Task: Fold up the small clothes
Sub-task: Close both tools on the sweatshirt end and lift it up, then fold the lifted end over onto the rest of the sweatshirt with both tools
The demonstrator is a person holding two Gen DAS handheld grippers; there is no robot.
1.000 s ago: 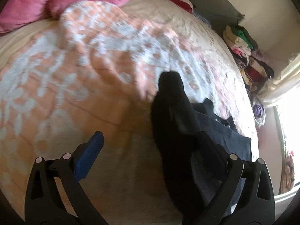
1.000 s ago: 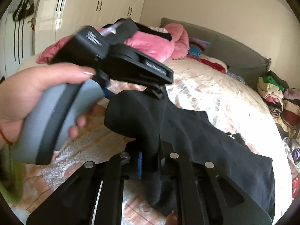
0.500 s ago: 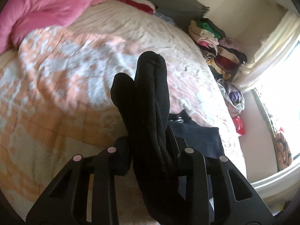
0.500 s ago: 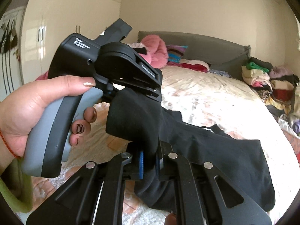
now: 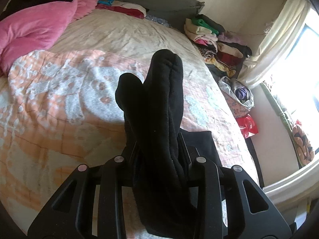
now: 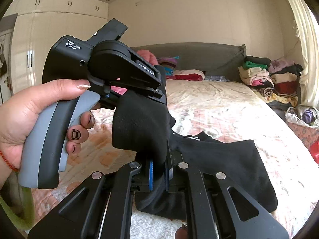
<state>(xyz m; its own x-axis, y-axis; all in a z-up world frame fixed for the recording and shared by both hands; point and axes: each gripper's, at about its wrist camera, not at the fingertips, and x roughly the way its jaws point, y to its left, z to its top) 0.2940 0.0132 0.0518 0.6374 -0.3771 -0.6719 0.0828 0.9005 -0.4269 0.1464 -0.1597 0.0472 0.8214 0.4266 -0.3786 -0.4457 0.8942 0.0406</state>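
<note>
A black garment stands bunched between the fingers of my left gripper, which is shut on it; a thick fold sticks up ahead of the jaws. In the right wrist view the same black garment trails off to the right, its far part resting on the bed. My right gripper is shut on another fold of it, its blue pads pressing the cloth. A hand holds the left tool's grey handle close above my right gripper. Both grips sit near each other on one bunched end.
An orange-and-white blanket covers the bed, with a pink quilt at its far left. A heap of folded clothes lies by the grey headboard. A window and curtain are at the right, wardrobes on the left wall.
My left gripper stood open beside the garment a second ago and has since shut on it. Both grippers have risen with the cloth, and more of the room shows.
</note>
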